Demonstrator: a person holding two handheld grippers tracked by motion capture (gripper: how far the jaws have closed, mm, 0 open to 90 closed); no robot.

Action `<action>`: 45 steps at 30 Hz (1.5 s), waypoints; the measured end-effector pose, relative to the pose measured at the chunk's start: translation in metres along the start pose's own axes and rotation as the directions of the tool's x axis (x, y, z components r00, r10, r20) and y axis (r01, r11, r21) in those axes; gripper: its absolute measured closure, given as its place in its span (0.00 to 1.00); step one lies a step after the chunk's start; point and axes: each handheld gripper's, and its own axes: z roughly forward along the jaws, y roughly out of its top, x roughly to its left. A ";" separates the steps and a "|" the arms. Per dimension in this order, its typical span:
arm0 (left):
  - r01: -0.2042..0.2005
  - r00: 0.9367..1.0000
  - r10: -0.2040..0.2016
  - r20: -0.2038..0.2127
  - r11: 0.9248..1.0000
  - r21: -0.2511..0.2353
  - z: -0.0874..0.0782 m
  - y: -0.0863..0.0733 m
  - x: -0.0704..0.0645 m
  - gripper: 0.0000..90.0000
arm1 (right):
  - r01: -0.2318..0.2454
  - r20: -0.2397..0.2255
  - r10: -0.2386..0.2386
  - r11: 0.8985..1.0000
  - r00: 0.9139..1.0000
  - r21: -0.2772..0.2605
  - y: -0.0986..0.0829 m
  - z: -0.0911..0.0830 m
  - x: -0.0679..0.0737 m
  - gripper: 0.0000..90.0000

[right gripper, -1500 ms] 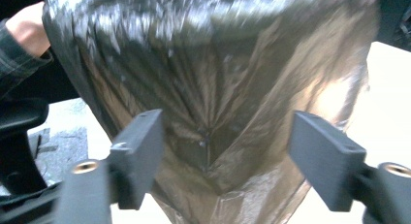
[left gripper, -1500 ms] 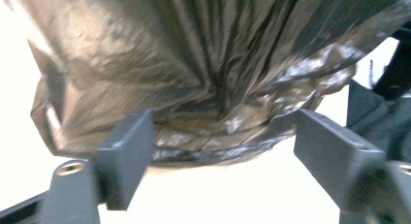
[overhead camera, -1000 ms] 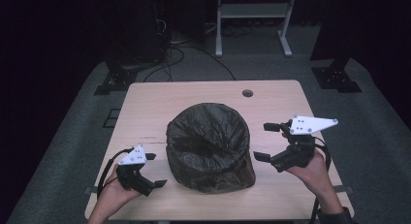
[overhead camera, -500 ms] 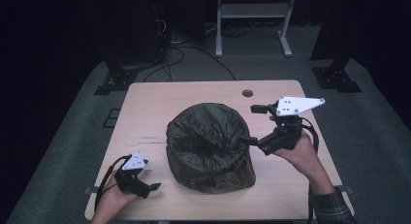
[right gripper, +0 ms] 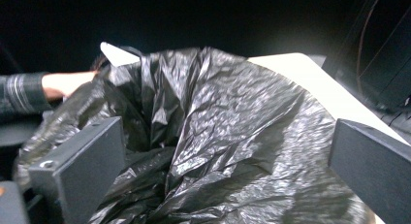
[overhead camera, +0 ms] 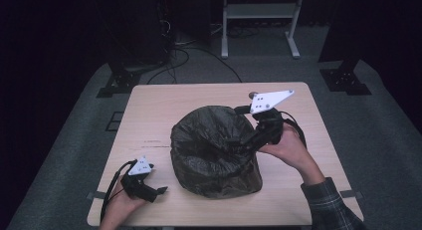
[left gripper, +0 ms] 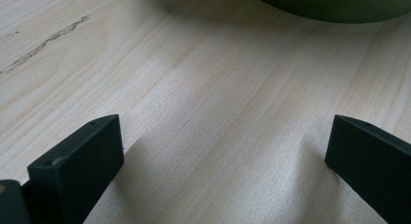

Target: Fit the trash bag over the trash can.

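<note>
A crumpled black plastic bag (overhead camera: 214, 153) lines a round bin in the middle of the wooden table (overhead camera: 154, 110); its mouth sags inward. My right gripper (overhead camera: 244, 125) is open at the bag's right rim, held in a hand with a plaid sleeve. In the right gripper view its jaws stand wide apart with the bag (right gripper: 218, 136) spread between and beyond them, right gripper (right gripper: 228, 141). My left gripper (overhead camera: 160, 191) lies low at the table's front left, apart from the bag. It is open over bare wood, left gripper (left gripper: 228, 136), with the bin's dark base (left gripper: 334, 3) ahead.
A dark scratch (overhead camera: 149, 143) marks the table left of the bag. Behind the table, a metal stand (overhead camera: 259, 21) and loose cables (overhead camera: 189, 46) sit on the grey floor. The other hand (right gripper: 63, 83) shows past the bag in the right gripper view.
My right gripper has moved left and away from the table's right side up to the bag's rim. The left gripper has stayed almost still near the front edge.
</note>
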 end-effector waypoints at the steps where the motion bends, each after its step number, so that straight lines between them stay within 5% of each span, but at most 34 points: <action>1: 0.000 1.000 0.000 0.000 1.000 0.000 0.000 0.000 0.000 0.00 | 0.006 -0.002 -0.006 1.000 1.000 0.015 0.000 0.003 0.000 0.00; 8: 0.000 1.000 0.000 0.000 1.000 0.000 0.000 0.000 0.000 0.00 | 0.036 -0.047 -0.030 0.990 0.998 0.136 -0.004 0.026 -0.001 0.00; 18: 0.000 1.000 0.000 0.000 1.000 0.000 0.000 0.000 0.000 0.00 | 0.089 -0.087 -0.067 0.956 0.994 0.280 -0.005 0.053 0.006 0.00; 27: 0.001 1.000 -0.001 0.000 1.000 -0.001 0.000 0.000 0.000 0.00 | 0.105 -0.083 -0.077 0.898 0.994 0.428 -0.002 0.066 0.011 0.00; 36: 0.001 1.000 -0.001 -0.001 1.000 -0.001 0.000 0.000 0.000 0.00 | 0.084 -0.090 -0.043 0.851 0.995 0.519 0.000 0.073 0.011 0.00; 41: 0.001 1.000 -0.001 -0.001 1.000 -0.001 0.000 0.000 0.000 0.00 | 0.086 -0.097 -0.041 0.850 0.994 0.519 0.001 0.073 0.010 0.00; 45: 0.001 1.000 -0.001 -0.001 1.000 -0.001 0.000 0.000 0.000 0.00 | 0.074 -0.081 -0.040 0.876 0.996 0.477 0.010 0.065 0.008 0.00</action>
